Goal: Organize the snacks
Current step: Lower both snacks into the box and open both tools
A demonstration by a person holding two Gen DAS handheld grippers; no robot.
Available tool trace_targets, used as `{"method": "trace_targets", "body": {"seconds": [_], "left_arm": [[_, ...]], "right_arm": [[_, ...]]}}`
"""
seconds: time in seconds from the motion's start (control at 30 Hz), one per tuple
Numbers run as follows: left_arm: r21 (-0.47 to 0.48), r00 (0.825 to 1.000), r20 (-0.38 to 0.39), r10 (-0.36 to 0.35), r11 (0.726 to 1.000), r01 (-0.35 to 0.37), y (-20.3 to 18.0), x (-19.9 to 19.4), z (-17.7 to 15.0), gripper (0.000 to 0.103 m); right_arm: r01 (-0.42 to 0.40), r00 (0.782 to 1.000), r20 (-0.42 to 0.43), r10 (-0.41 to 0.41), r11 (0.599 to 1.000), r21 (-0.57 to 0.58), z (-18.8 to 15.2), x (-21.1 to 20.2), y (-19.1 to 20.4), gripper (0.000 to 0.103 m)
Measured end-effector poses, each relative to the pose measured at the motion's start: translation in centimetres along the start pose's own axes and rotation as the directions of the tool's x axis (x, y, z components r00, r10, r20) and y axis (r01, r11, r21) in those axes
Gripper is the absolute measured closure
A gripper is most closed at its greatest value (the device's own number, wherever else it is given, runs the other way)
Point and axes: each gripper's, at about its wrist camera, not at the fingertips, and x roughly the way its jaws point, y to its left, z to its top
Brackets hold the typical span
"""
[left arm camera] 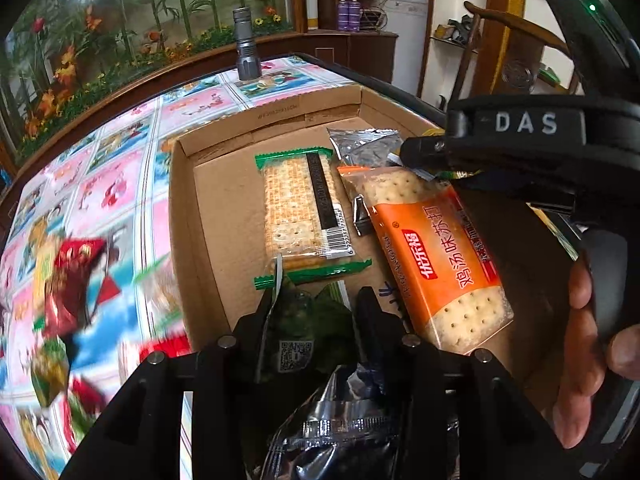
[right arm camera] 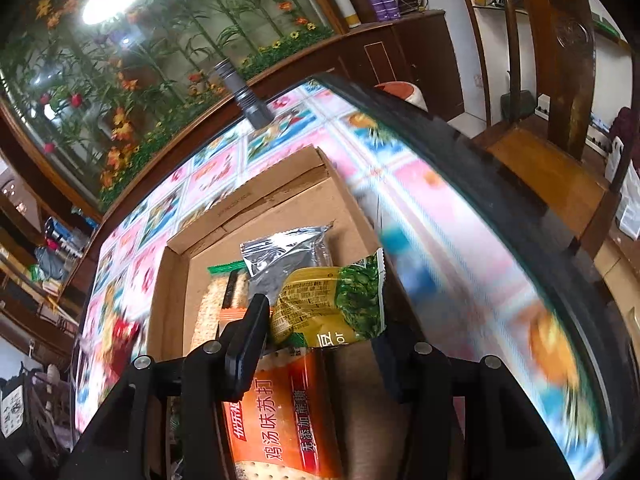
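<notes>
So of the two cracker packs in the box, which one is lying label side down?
The green-edged cracker pack: its back seam strip and barcode face up. The orange cracker pack beside it, to the right in the left wrist view, shows its printed front.

A grey flashlight (left arm camera: 247, 46) stands on the table's (left arm camera: 132, 168) far edge; behind it, purple cans (left arm camera: 349, 14) on a cabinet (left arm camera: 372, 56).

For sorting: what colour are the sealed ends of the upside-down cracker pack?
Green, clearest in left wrist view.

Setting: a lived-in home dining room.
You face a patterned table (right arm camera: 420, 216), carved wooden chair (right arm camera: 560, 92), wooden cabinet (right arm camera: 420, 52), flower mural (left arm camera: 100, 36) and cluttered shelves (left arm camera: 452, 36).
</notes>
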Motion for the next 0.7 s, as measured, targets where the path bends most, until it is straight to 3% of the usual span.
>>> {"method": "trace_targets", "body": {"seconds": [0.17,0.27,0.37,0.5,0.53,0.57,0.63,0.7], "left_arm": [[0.0,0.997,-0.021,-0.079,0.997,0.079,0.6,0.3,0.8,0.064],[0.01,0.998,-0.032,-0.06,0.998,0.061,0.5,1.1,1.7,0.064],[-0.014,0.994,-0.063,-0.088,0.996,0.087,0.9,1.6,2.4,0.063],[0.001,0.993,-0.06,-0.104,0.995,0.104,0.6,1.5,2.3,0.054],[0.006,0.993,-0.055,-0.102,0.995,0.102,0.5,1.4,2.3,0.049],[0.007,0.993,-0.048,-0.107,0.994,0.107,0.5,1.3,2.2,0.042],[-0.008,0.99,-0.033,-0.136,0.991,0.136,0.7,1.1,2.1,0.04],[-0.026,0.988,-0.019,-0.156,0.987,0.156,1.0,0.8,2.1,0.038]], "right_arm": [[-0.012,1.0,0.023,0.012,1.0,-0.019,0.7,-0.7,1.3,0.061],[-0.002,1.0,0.023,0.002,1.0,-0.019,1.9,0.2,1.9,0.061],[-0.014,1.0,-0.023,0.014,1.0,-0.014,2.8,2.1,2.3,0.062],[-0.008,1.0,-0.023,0.007,0.999,-0.045,3.2,3.2,2.9,0.061],[-0.018,1.0,-0.024,0.017,0.999,-0.05,3.2,3.3,3.0,0.058],[-0.028,0.999,-0.027,0.027,0.999,-0.045,3.2,3.2,2.9,0.049],[-0.029,0.999,-0.018,0.028,0.999,-0.044,3.2,2.6,2.9,0.038],[-0.012,1.0,0.009,0.013,0.999,-0.049,3.2,1.6,2.9,0.033]]}}
